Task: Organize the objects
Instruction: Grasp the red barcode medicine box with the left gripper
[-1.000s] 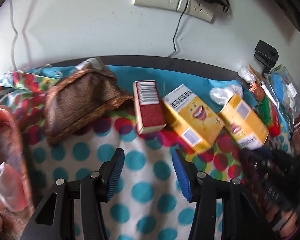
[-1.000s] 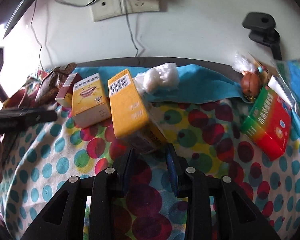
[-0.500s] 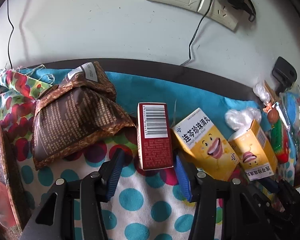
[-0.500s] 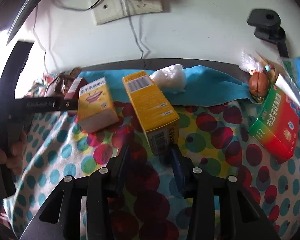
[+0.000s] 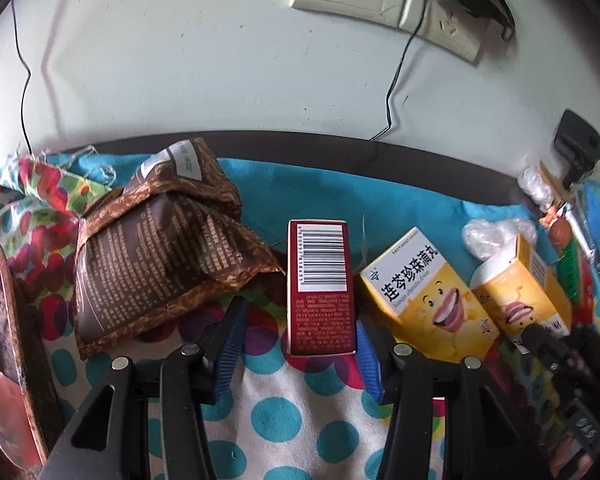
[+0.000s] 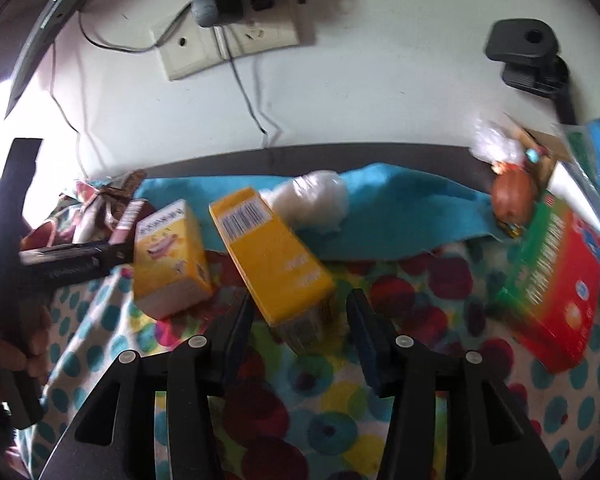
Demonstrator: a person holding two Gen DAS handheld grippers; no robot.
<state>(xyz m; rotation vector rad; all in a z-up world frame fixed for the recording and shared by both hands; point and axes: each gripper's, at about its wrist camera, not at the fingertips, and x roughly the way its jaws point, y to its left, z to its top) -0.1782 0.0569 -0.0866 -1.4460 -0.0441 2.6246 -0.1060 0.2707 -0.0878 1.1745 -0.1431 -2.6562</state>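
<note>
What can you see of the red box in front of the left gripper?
The red box is a slim cardboard carton, dark red, with a white barcode panel on its far half and fine white print on the near half. It lies flat and closed on the spotted cloth, long axis pointing away from the left gripper, its near end between the open blue pads. The brown packet lies at its left, a yellow box at its right.

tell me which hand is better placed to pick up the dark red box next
Left. The left tool already straddles the near end of the dark red box, open, with a pad on either side. The right tool, its jaws just opened, is around the yellow box instead.
</note>
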